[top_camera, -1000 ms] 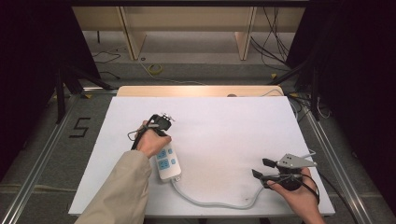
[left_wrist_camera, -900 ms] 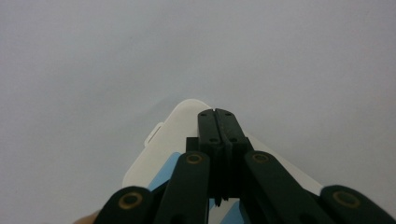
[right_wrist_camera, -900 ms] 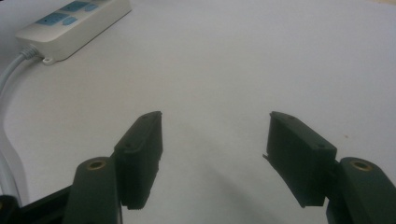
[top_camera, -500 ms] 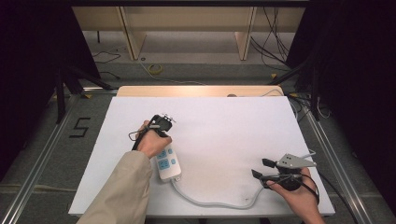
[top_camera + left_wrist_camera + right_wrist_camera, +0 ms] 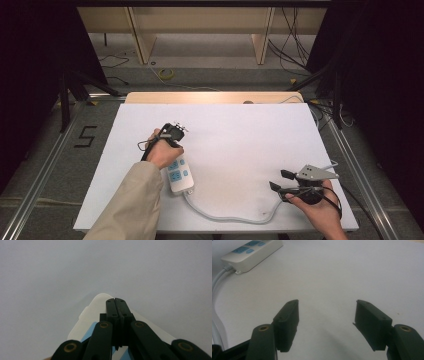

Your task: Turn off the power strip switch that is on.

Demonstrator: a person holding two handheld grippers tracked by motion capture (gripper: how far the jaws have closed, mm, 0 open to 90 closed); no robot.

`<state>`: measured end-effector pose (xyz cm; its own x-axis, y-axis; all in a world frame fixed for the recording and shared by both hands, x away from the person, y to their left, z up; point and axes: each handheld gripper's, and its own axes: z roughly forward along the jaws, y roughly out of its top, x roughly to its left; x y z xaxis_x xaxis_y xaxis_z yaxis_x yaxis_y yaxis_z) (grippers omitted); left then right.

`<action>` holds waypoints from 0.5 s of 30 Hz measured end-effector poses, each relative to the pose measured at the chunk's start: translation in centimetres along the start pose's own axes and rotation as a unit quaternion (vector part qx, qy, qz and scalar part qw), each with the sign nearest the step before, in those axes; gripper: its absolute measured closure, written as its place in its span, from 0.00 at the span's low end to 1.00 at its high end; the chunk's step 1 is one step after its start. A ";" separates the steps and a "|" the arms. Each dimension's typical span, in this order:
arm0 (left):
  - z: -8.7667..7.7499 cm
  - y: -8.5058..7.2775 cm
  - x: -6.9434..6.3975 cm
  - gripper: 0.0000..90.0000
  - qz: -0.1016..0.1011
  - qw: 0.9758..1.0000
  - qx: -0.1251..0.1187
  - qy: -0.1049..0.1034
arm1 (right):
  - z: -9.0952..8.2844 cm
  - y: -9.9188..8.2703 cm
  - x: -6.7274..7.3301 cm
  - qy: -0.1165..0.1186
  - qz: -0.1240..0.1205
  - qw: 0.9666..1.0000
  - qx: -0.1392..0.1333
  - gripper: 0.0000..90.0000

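On the left near part of the white table (image 5: 240,130) we see the power strip (image 5: 179,176), its long axis running near to far. Our left gripper (image 5: 175,129) rests over its far end, jaws clenched on nothing. Our right gripper (image 5: 278,180), spread empty, lies well apart.

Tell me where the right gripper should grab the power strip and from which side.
Probably grip the power strip across its narrow width near the cable end, coming from above: it lies flat with its long sides free there, while the left gripper sits over its far end.
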<state>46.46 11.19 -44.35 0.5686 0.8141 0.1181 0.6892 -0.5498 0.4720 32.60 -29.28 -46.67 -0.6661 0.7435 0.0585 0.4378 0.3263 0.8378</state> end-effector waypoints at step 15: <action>-0.1 -0.5 0.6 1.00 -0.019 0.999 -0.018 -0.019 | -0.1 0.0 -0.1 -0.001 0.000 1.000 0.000 0.41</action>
<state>46.36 11.99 -44.44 0.5595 0.8261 0.0676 0.6942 -0.5116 0.5064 32.64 -29.40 -46.64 -0.6645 0.7451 0.0576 0.4376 0.3255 0.8382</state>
